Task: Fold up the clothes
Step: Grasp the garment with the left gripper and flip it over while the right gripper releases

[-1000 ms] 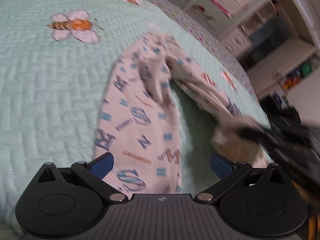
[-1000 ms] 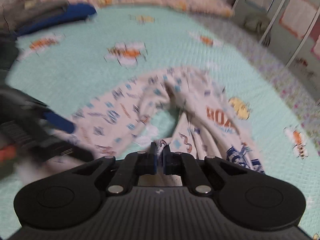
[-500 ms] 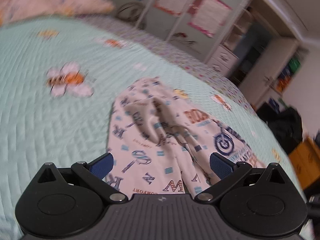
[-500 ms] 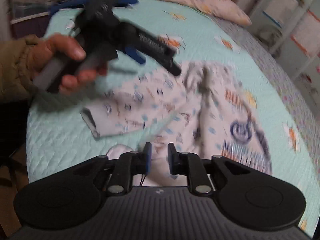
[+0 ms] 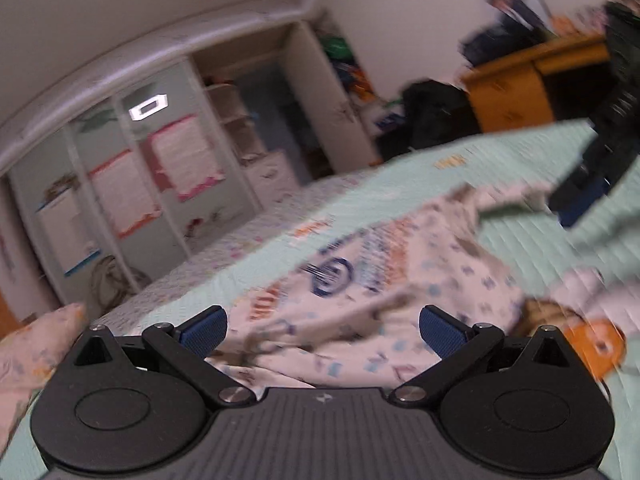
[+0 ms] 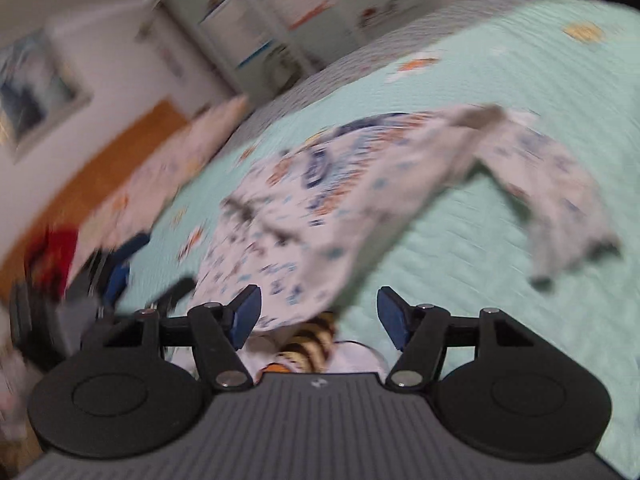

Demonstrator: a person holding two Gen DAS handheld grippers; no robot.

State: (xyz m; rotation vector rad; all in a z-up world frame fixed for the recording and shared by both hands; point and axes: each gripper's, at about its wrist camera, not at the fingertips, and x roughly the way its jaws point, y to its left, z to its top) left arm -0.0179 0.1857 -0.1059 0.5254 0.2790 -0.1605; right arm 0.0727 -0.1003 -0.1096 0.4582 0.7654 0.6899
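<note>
Your right claw [image 6: 318,316] stands released; its jaws have just been opening and nothing is pinched between them, so the cloth has been let go to lie on the bed. Your left claw [image 5: 322,326] is also spread wide, empty, hovering over the garment's near edge, probably between grips. The printed garment [image 6: 320,200] lies rumpled on the mint bedspread [image 6: 520,80], not yet flat. In the right view its long axis runs from near left to far right, one sleeve [image 6: 560,208] trailing off toward the right.
</note>
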